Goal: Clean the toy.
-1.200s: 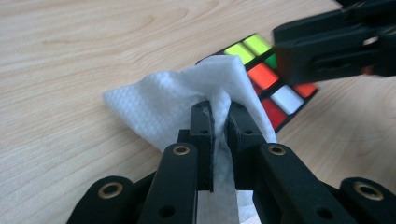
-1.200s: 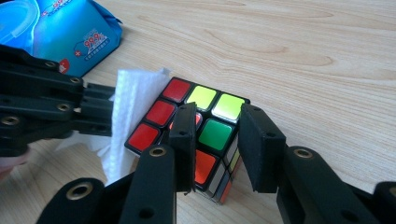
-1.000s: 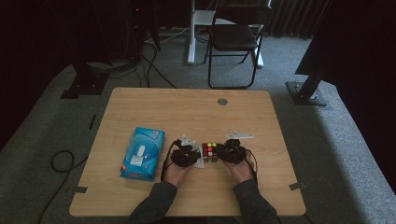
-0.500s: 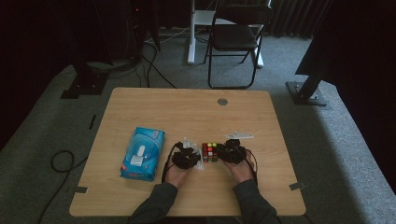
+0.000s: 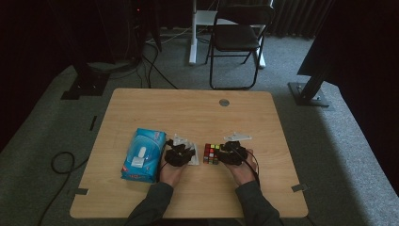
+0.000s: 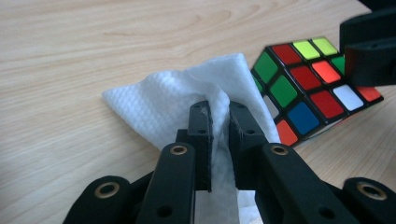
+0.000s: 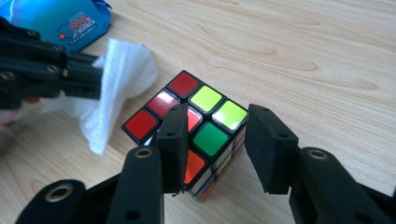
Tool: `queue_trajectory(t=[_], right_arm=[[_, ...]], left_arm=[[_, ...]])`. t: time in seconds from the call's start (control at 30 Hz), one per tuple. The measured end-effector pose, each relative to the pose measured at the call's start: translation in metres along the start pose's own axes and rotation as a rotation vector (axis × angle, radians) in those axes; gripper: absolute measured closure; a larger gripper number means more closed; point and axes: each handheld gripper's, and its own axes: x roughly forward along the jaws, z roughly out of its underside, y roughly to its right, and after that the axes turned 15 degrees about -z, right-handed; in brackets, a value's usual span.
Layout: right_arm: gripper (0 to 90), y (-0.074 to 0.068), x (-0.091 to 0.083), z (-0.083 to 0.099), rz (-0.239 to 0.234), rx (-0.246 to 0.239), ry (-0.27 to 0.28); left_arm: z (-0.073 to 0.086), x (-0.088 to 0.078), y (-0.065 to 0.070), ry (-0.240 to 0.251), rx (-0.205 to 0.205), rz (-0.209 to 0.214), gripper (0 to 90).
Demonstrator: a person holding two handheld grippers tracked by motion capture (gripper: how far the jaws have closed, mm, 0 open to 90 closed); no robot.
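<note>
The right gripper (image 7: pixel 215 140) has just been opening; its jaws now stand spread, the Rubik's cube (image 7: pixel 196 135) sitting loose between them on the table (image 7: pixel 303 56). Beyond, the left gripper (image 6: pixel 219 119) pinches a white wipe (image 6: pixel 177 102) beside the cube, probably ready to wipe it.

You see a soft white wipe (image 6: pixel 177 100) with tiny bumps, beside the cube (image 7: pixel 196 126) and its shiny plastic stickers. The table (image 5: pixel 188 106) under the cube is smooth pale wood (matt). Past the wipe, the blue pack (image 5: pixel 142 154) looks glossy.
</note>
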Motion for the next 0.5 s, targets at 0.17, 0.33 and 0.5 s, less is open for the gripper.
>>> queue_trajectory(t=[0.17,0.33,0.5], right_arm=[[64.3,-0.0011,-0.002,-0.0008,0.01,-0.001,-0.01],[63.0,0.0004,-0.0014,-0.0003,-0.001,0.016,0.002],[66.9,-0.0008,0.0018,-0.001,-0.012,0.012,-0.008]], left_arm=[[-0.0002,-0.0011,-0.004,-0.003,-0.001,-0.004,81.2],[0.0018,0.0019,-0.0022,-0.01,-0.003,0.0,81.2],[0.0011,0.0018,-0.0022,-0.011,-0.001,0.0,81.2]])
